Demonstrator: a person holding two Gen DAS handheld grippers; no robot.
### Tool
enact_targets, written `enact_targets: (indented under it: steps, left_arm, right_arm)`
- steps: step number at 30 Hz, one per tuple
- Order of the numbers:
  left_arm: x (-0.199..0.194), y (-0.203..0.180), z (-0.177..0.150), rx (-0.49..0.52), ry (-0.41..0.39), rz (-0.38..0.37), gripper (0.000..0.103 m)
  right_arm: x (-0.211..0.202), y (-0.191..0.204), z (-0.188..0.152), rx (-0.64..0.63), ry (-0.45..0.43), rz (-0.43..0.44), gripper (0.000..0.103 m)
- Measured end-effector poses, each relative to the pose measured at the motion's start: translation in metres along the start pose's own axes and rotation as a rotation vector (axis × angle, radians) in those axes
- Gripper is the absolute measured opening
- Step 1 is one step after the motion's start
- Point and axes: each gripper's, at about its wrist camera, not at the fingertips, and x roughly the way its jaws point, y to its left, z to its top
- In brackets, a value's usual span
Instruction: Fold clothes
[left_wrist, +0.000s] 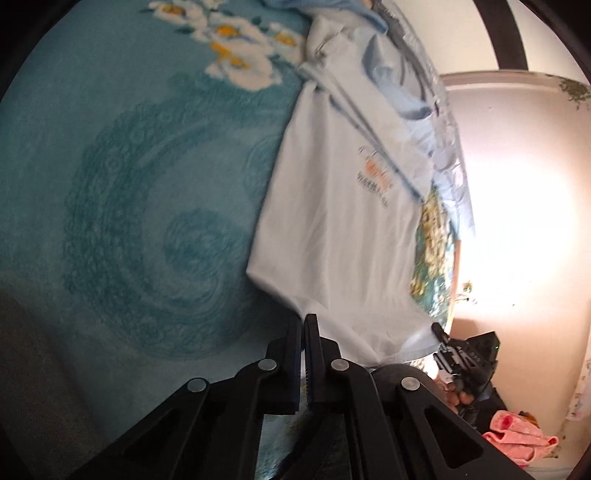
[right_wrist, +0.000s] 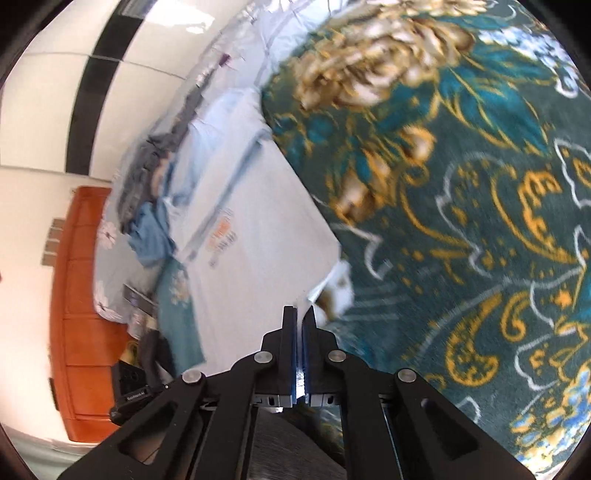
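Observation:
A pale white T-shirt (left_wrist: 343, 229) with an orange print lies flat on a teal bedspread (left_wrist: 129, 192). My left gripper (left_wrist: 303, 318) is shut at the shirt's near hem, with the fabric edge running in between its fingertips. In the right wrist view the same T-shirt (right_wrist: 258, 236) stretches away from my right gripper (right_wrist: 300, 311), which is shut on the shirt's near corner; white cloth shows between its pads. In the left wrist view the right gripper (left_wrist: 437, 328) appears at the shirt's other hem corner, with a hand behind it.
A heap of light blue and grey clothes (right_wrist: 155, 192) lies beyond the shirt's collar. The dark green blanket with gold flowers (right_wrist: 461, 184) spreads to the right. An orange wooden headboard (right_wrist: 81, 295) stands at left. A pink cloth (left_wrist: 517, 435) lies off the bed.

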Motion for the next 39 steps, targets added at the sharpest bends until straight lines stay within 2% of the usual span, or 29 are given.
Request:
enact_targets:
  steps: [3,10,13,17,23,26,31,35,39]
  left_arm:
    - [-0.017,-0.009,0.014,-0.015,-0.057,-0.081,0.002]
    - [-0.02,-0.036,0.056,0.002,-0.119,-0.098,0.002]
    - [-0.031,-0.035,0.08,-0.006,-0.157,-0.116,0.002]
    - [-0.034,-0.035,0.123,-0.012,-0.177,-0.126,0.002]
    - [-0.009,-0.049,0.204,-0.023,-0.179,-0.108,0.002]
    - [0.012,-0.047,0.24,-0.041,-0.165,-0.088,0.002]
    - [0.04,-0.034,0.277,-0.076,-0.125,-0.075,0.002]
    - [0.046,-0.014,0.296,-0.174,-0.126,-0.161,0.003]
    - [0.044,-0.01,0.308,-0.177,-0.156,-0.2,0.003]
  right_arm:
    - [-0.007,0.011,0.016,0.011,-0.043,0.076,0.002]
    - [0.003,0.056,0.061,-0.038,-0.072,0.141,0.002]
    - [0.009,0.074,0.083,-0.062,-0.07,0.149,0.002]
    - [0.023,0.094,0.115,-0.087,-0.074,0.159,0.002]
    - [0.054,0.119,0.175,-0.095,-0.078,0.138,0.002]
    - [0.079,0.124,0.205,-0.08,-0.067,0.105,0.002]
    - [0.123,0.114,0.235,-0.036,-0.013,0.035,0.002]
    - [0.143,0.099,0.25,0.041,0.008,0.051,0.005]
    - [0.143,0.095,0.262,0.065,-0.039,0.082,0.008]
